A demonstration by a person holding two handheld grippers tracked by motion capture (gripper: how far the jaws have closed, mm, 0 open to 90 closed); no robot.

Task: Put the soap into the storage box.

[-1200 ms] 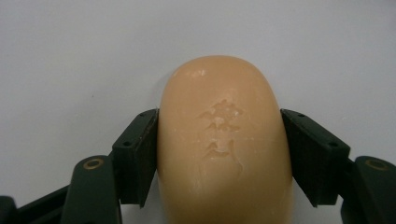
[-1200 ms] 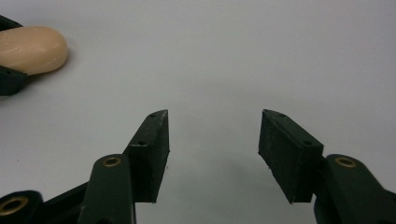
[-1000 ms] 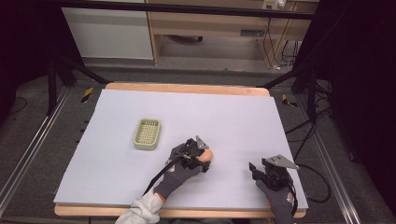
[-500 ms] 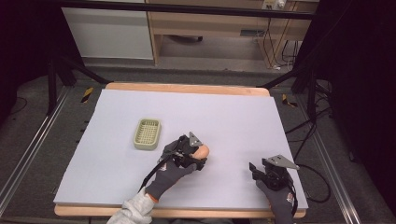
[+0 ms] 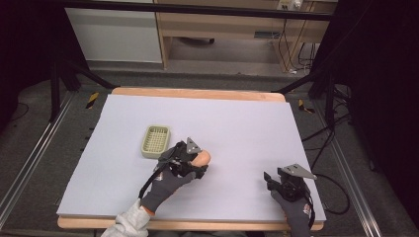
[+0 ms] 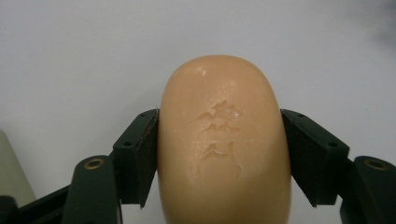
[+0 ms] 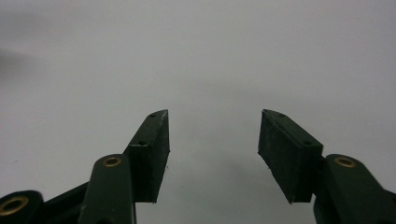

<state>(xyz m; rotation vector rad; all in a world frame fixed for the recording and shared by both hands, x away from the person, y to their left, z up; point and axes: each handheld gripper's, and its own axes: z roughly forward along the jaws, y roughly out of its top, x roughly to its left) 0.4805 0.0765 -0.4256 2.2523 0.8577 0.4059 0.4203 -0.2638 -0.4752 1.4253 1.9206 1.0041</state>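
Soap bar (image 6: 224, 144), peach-coloured with a stamped mark on its face, sits clamped between the pads of my left gripper (image 5: 193, 163), lifted just off the pale table mat (image 5: 237, 123). My right gripper (image 5: 288, 183) rests near the mat's front right corner, its jaws apart with nothing between them. I judge this to be the carry step: the bar is picked up, and the ribbed green soap dish (image 5: 155, 141) lies just beside my left hand. Next I should swing across over the dish, lower gently, then let go.
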